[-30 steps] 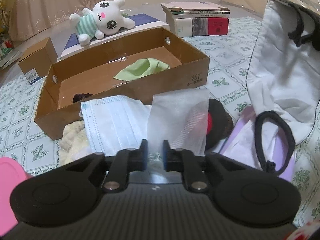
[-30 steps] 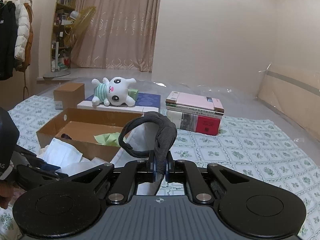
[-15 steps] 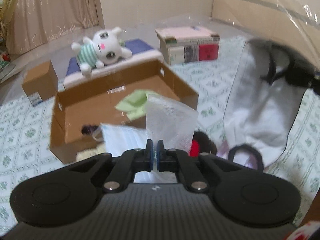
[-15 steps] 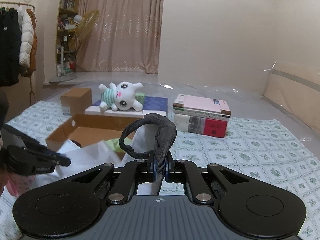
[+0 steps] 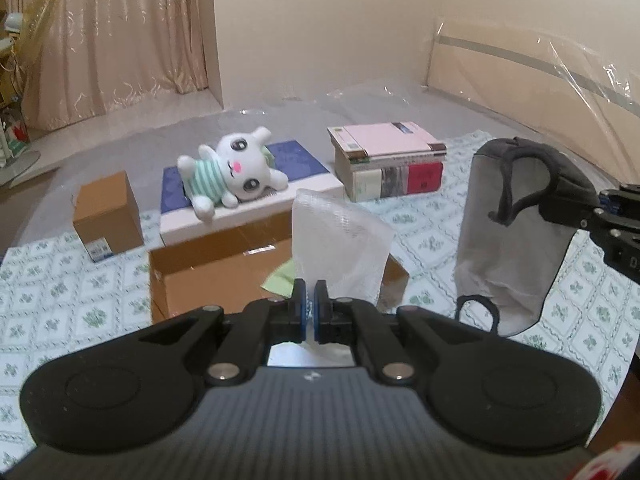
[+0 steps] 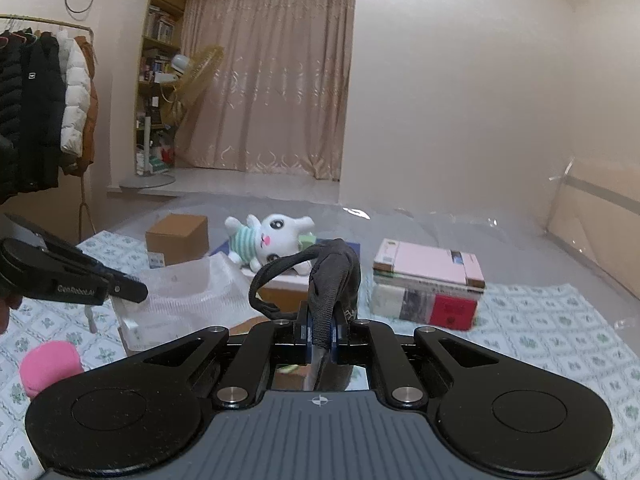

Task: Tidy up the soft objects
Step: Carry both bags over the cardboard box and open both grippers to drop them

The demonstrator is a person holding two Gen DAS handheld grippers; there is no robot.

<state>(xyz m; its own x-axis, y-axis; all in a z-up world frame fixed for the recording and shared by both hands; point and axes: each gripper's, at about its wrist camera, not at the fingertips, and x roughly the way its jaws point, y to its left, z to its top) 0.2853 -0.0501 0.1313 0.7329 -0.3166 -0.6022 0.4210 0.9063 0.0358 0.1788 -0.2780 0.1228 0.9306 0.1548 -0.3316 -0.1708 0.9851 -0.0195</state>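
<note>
Two views, left wrist first. Seen from there: fingers of the left gripper (image 5: 310, 296) pressed together on the lower edge of a translucent white foam pouch (image 5: 340, 240), gripping it so that it stands up in front of the camera, lifted clear of the patterned mat (image 5: 60, 280). Behind the pouch, an open cardboard box (image 5: 200, 276) with a green cloth (image 5: 280, 280) lying inside. Beyond the box, a white plush rabbit (image 5: 232, 176) in a striped green top, sprawled on a flat white box with a blue lid (image 5: 296, 160). To the left of that, a small brown carton (image 5: 108, 216); to the right, a stack of books (image 5: 388, 164) with a pink cover uppermost. At the right edge, the right gripper (image 5: 604, 204) reaching in, holding a grey cloth mask (image 5: 512, 240) by its dark top corner; hangs in the air, black ear loops dangling, well apart from the pouch.

Then the right wrist view. Fingers of the right gripper closed tight on a fold of the mask's dark fabric, one black loop arching up and to the left above them. At the left, the left gripper held level, with the foam pouch sticking out past its tip toward the middle. Low on the left, a pink soft thing (image 6: 50, 364) on the mat, too cut off to identify. Further back, rabbit, carton and books as described, then a beige curtain (image 6: 272, 80) and coats on a rail (image 6: 40, 100)
</note>
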